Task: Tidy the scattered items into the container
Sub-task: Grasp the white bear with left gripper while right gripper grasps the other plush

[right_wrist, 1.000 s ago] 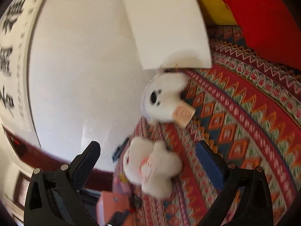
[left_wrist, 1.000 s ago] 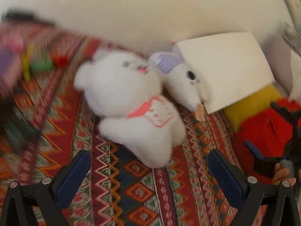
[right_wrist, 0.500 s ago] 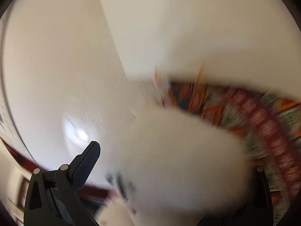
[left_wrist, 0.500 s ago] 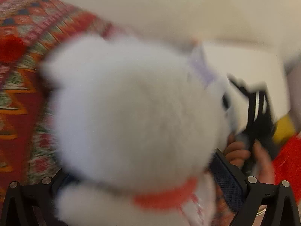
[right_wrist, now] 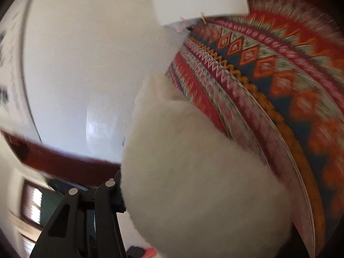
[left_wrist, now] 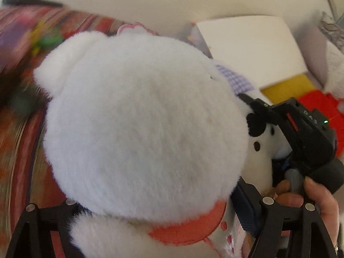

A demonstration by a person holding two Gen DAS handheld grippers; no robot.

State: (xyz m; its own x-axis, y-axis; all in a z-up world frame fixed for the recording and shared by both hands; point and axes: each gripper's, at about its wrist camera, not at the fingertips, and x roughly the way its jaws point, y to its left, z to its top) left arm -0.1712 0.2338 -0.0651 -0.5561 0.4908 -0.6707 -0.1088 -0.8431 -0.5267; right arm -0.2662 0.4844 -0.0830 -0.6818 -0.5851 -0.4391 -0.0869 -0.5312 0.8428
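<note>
Patterned rug (right_wrist: 268,68) — white box (left_wrist: 253,47) beyond

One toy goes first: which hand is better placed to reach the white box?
Right: right gripper, jaws just closing on the dog plush, sits nearer the white box than the left gripper, closing on the bear.

Black hand-held gripper (left_wrist: 150,225), silver screws (left_wrist: 267,200)

Two white plush toys (left_wrist: 139,129) (left_wrist: 258,150). One white box (left_wrist: 253,49). One patterned cloth (right_wrist: 268,68). Two grippers (left_wrist: 150,210) (right_wrist: 193,193).
</note>
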